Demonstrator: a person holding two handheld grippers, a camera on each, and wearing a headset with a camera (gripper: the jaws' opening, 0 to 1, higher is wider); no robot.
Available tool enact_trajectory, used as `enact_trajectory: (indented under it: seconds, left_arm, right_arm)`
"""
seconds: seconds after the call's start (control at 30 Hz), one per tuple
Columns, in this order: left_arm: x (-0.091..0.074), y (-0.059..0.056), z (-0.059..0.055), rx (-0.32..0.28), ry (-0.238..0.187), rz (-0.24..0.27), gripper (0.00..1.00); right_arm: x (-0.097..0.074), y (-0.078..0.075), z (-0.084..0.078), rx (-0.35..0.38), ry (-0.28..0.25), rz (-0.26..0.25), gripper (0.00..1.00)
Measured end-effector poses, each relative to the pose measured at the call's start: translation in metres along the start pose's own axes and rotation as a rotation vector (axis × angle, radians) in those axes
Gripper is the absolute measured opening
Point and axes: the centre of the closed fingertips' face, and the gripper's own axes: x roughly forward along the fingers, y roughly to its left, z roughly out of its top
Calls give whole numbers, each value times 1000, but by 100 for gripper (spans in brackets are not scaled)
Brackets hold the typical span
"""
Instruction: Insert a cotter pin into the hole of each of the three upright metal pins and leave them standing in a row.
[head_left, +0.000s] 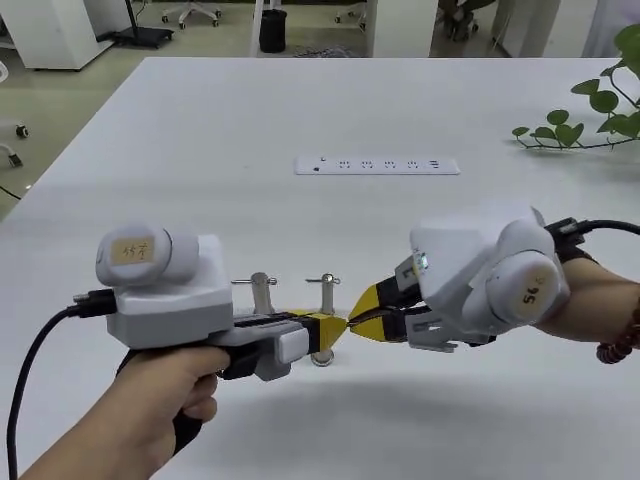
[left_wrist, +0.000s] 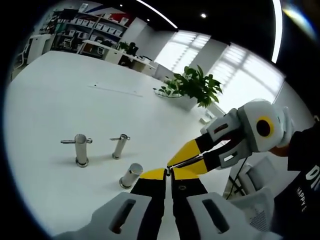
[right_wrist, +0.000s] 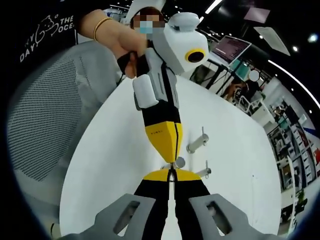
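Two upright metal pins (head_left: 262, 291) (head_left: 327, 290) stand side by side, each with a cotter pin through its top. A third pin (left_wrist: 131, 175) stands nearer, its hole bare; in the head view its base (head_left: 321, 358) peeks out under the left jaws. My left gripper (head_left: 340, 323) and right gripper (head_left: 352, 320) meet tip to tip just above it. Both look shut, with a thin cotter pin (right_wrist: 171, 168) bridging the two sets of yellow tips. In the left gripper view the left gripper (left_wrist: 168, 172) touches the right gripper (left_wrist: 171, 164).
A white power strip (head_left: 378, 165) lies further back on the white table (head_left: 200, 150). A leafy plant (head_left: 590, 120) trails in at the far right. Chairs and office furniture stand beyond the table's far edge.
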Motion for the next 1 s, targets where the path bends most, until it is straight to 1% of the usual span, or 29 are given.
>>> enact_trajectory:
  seconds: [0.2, 0.23, 0.27, 0.3, 0.37, 0.43, 0.53, 0.63, 0.67, 0.73, 0.77, 0.8, 0.83, 0.93, 0.97, 1.0]
  left_arm:
    - [0, -2, 0, 4, -4, -9, 0]
    - [0, -2, 1, 13, -10, -10, 0]
    - [0, -3, 1, 38, -15, -14, 0]
    - [0, -3, 3, 98, -26, -16, 0]
    - [0, -4, 2, 100, -19, -16, 0]
    - [-1, -3, 2, 104, -22, -17, 0]
    - [-2, -3, 3, 123, -29, -19, 0]
    - [-3, -2, 4, 154, -38, -18, 0]
    - [-4, -1, 4, 158, -39, -20, 0]
    - [-5, -1, 3, 165, -41, -25, 0]
    - [-6, -1, 3, 168, -42, -26, 0]
    - [-6, 1, 2, 170, -41, -25, 0]
    - [-7, 1, 2, 172, -40, -24, 0]
    - [-11, 3, 0, 176, -46, -24, 0]
    - [-12, 4, 1, 181, -48, -29, 0]
    - [-13, 5, 1, 185, -49, -33, 0]
  right_arm:
    - [-1, 0, -1, 12, -1, -2, 0]
    - [-1, -1, 0, 20, -3, -3, 0]
    - [-1, -1, 0, 24, -5, -4, 0]
    - [-1, -2, 0, 46, -10, -8, 0]
    - [-1, -2, 0, 85, -19, 3, 0]
    - [-2, -3, 0, 111, -26, 2, 0]
    - [-1, -1, -1, 169, -34, 16, 0]
    - [-2, -1, -2, 223, -50, 15, 0]
    - [-2, -1, -2, 264, -63, 20, 0]
    - [-2, 0, 1, 318, -94, 28, 0]
    - [-2, 1, 0, 343, -98, 32, 0]
    - [-2, 2, -2, 394, -99, 35, 0]
    - [-2, 1, -3, 424, -105, 34, 2]
    - [-3, 2, -5, 491, -126, 53, 4]
    - [-4, 3, -5, 520, -134, 67, 4]
    - [-4, 3, -5, 541, -143, 67, 5]
